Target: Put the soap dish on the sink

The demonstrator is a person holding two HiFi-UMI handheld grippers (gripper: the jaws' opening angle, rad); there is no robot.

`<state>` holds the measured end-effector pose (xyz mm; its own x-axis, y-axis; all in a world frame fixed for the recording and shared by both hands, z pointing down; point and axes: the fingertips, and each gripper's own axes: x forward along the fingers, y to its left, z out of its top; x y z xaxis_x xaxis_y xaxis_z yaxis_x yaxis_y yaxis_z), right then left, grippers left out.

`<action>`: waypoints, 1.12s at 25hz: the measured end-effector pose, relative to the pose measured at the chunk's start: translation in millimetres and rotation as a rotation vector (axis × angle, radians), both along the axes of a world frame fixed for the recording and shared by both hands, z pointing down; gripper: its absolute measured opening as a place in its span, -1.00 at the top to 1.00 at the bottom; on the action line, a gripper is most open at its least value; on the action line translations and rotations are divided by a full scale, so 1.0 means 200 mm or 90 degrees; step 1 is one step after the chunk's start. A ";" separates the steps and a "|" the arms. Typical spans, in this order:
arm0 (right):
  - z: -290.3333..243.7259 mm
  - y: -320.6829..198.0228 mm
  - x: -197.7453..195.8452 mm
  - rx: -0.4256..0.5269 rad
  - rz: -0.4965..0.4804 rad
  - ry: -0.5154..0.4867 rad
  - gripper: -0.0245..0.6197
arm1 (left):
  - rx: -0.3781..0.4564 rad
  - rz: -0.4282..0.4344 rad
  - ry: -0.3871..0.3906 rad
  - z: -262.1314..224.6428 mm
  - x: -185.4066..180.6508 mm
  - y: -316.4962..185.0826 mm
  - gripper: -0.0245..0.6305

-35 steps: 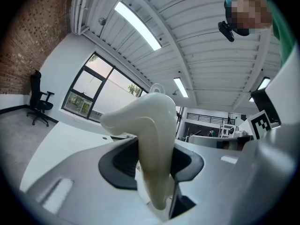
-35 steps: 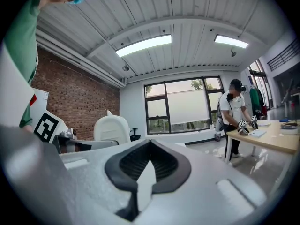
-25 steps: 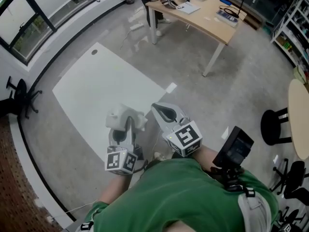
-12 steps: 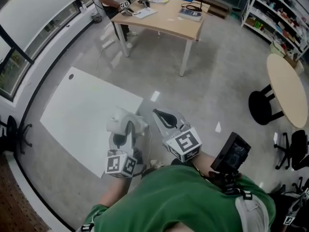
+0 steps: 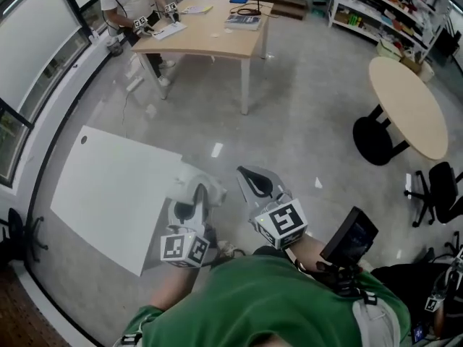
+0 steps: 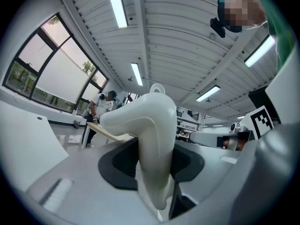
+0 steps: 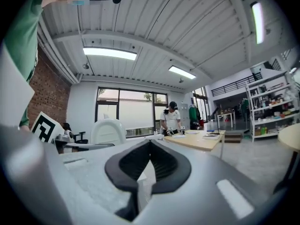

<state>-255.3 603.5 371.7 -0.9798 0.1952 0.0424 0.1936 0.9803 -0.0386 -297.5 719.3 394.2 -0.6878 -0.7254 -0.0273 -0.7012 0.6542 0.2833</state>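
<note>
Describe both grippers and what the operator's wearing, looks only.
Left gripper and right gripper: light grey moulded shells, with black pads lining the jaws. Each carries a white cube with black square markers. The person wears a green top.

The left gripper grips a white moulded plastic soap dish over the grey concrete floor, with the right gripper just beside it.
</note>
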 end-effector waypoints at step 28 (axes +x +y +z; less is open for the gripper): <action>0.06 -1.22 1.10 -0.031 0.413 -0.005 0.91 | -0.014 0.404 -0.021 0.02 0.79 -1.47 0.46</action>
